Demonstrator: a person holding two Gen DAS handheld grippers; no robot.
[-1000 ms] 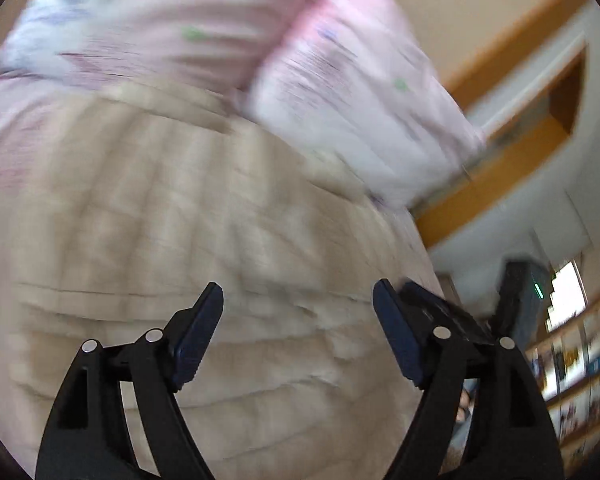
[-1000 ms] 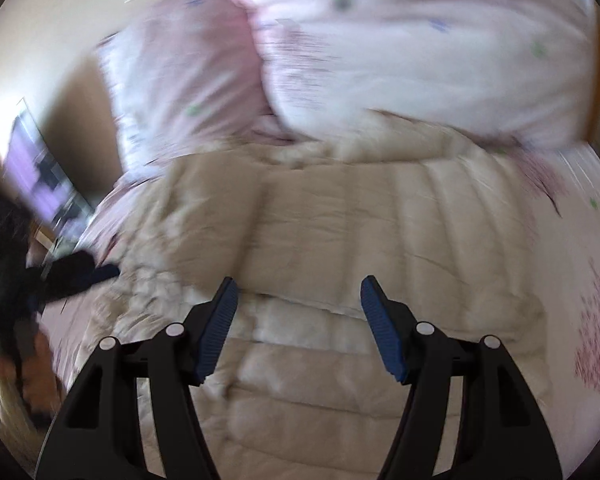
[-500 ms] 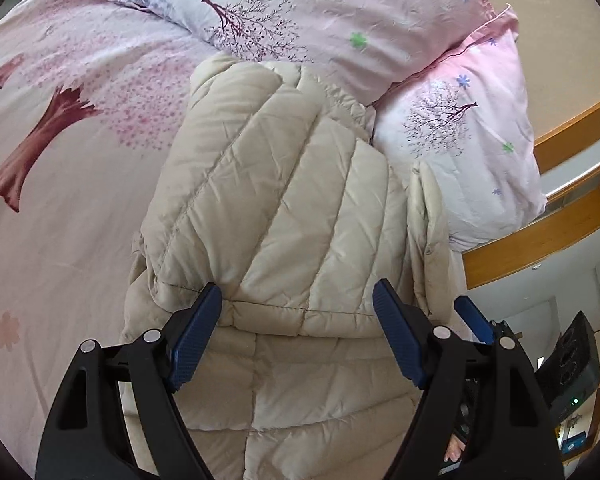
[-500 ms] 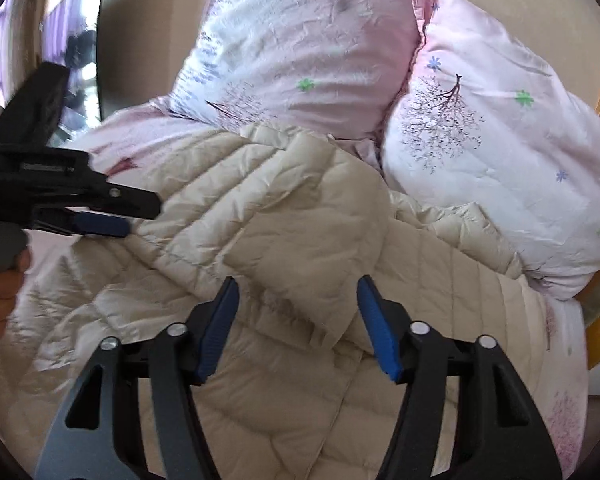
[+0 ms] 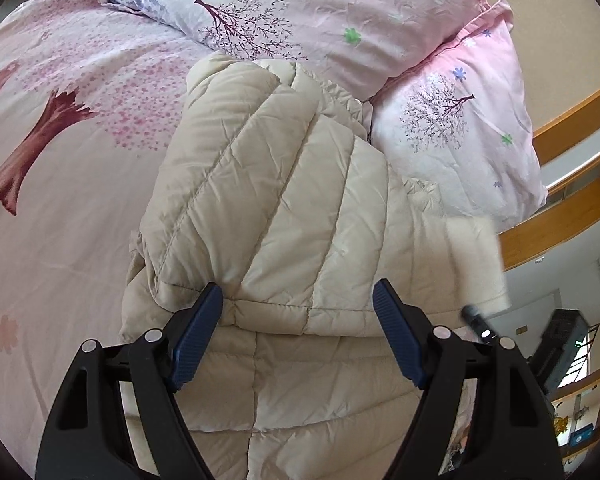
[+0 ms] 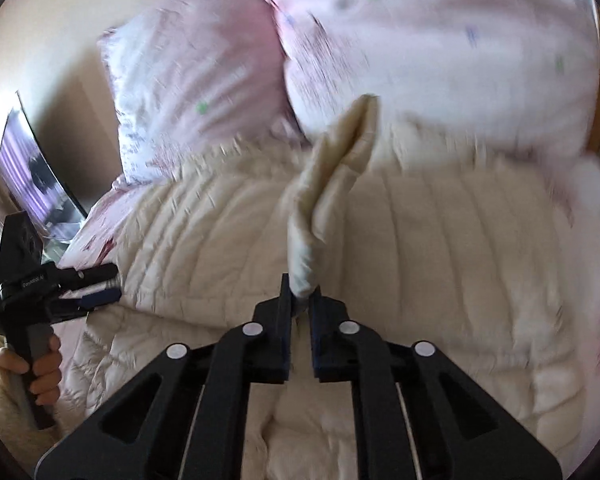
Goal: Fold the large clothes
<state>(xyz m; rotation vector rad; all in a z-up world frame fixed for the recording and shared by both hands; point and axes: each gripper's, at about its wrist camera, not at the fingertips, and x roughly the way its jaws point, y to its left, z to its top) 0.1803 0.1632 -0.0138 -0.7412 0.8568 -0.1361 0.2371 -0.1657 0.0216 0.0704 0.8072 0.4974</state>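
right gripper (image 6: 300, 300): jaws just closed on jacket (image 5: 268, 184) fold, to lift it | left gripper (image 5: 298, 320): jaws wide, empty, over folded hem, ready

Left gripper (image 5: 298, 316) jaws spread wide, right gripper (image 6: 300, 296) jaws just closed

Bed (image 5: 60, 248); jacket (image 5: 268, 184), pillows (image 5: 340, 12)
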